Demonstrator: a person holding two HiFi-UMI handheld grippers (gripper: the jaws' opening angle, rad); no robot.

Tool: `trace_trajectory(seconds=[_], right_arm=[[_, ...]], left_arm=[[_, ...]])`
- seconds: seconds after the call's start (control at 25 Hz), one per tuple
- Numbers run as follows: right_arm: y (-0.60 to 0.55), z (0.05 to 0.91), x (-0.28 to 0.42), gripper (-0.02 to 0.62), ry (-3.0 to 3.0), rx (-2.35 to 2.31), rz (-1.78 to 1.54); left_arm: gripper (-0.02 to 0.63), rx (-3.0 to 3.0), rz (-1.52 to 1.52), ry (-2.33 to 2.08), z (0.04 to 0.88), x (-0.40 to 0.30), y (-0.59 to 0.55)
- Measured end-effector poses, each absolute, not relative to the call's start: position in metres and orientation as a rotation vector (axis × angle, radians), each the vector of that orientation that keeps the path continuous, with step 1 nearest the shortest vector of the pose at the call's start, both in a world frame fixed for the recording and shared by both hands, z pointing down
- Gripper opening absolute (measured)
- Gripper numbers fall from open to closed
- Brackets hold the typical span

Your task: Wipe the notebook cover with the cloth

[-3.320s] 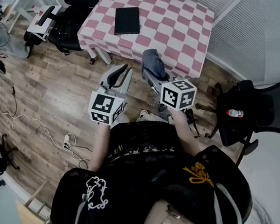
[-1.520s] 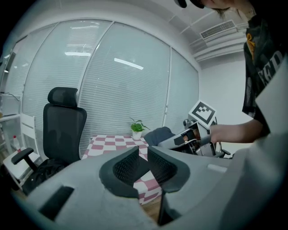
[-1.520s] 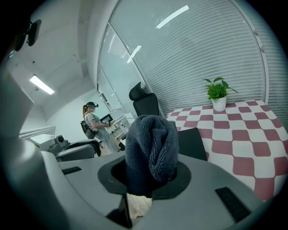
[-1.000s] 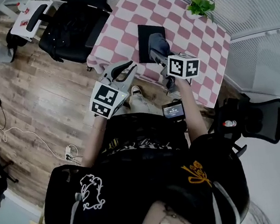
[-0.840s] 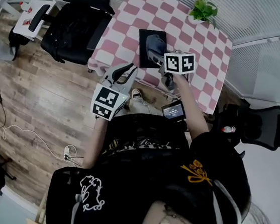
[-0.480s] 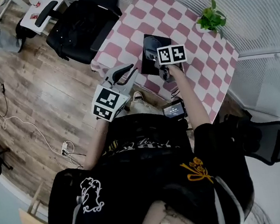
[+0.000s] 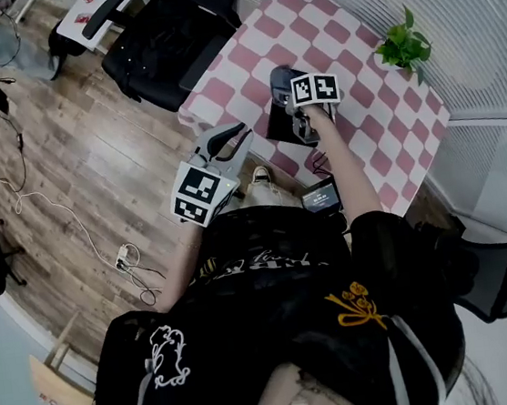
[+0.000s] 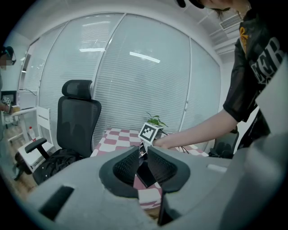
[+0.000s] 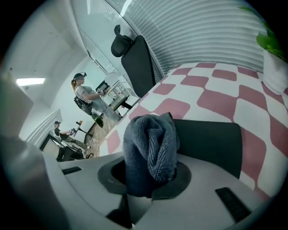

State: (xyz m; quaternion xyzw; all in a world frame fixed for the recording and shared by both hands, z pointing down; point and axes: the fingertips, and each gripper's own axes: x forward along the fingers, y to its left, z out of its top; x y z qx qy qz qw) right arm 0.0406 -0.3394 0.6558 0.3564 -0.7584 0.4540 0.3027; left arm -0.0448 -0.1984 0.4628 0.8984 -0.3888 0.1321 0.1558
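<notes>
The black notebook [image 9: 211, 139] lies on the pink-and-white checked table [image 9: 211, 96]. My right gripper [image 9: 150, 155] is shut on a bunched grey cloth [image 9: 150, 143], which hangs over the notebook's near left part; contact cannot be told. From the head view, the right gripper [image 7: 292, 89] and cloth [image 7: 281, 79] cover most of the notebook [image 7: 279, 128]. My left gripper [image 7: 242, 135] hovers off the table's front edge with nothing in it. In the left gripper view its jaws [image 8: 143, 150] stand almost together, and the notebook [image 8: 144, 173] shows through the slit.
A potted plant [image 7: 403, 41] stands at the table's far side. Black office chairs stand left of the table [image 7: 161, 48] and at my right [image 7: 486, 269]. Cables [image 7: 54, 221] trail on the wood floor. Two people [image 9: 87, 99] work in the background.
My right gripper has carried the cloth forward from the table's edge to over the notebook. The left gripper has kept its place before the table's edge, still closed.
</notes>
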Motion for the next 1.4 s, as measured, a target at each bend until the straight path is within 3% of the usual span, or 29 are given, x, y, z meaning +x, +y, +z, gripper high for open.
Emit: trace_trajectory(seconds=[0.28, 1.4], right_arm=[[-0.319, 0.658, 0.043, 0.072, -2.02, 0.975, 1.34], [-0.192, 0.66, 0.049, 0.072, -1.964, 0.97, 1.239]], left_arm=[[0.054, 2.575, 0.384, -1.106, 0.465, -0.043, -0.196], [0.054, 2.702, 0.369, -0.859, 0.462, -0.005, -0.176]])
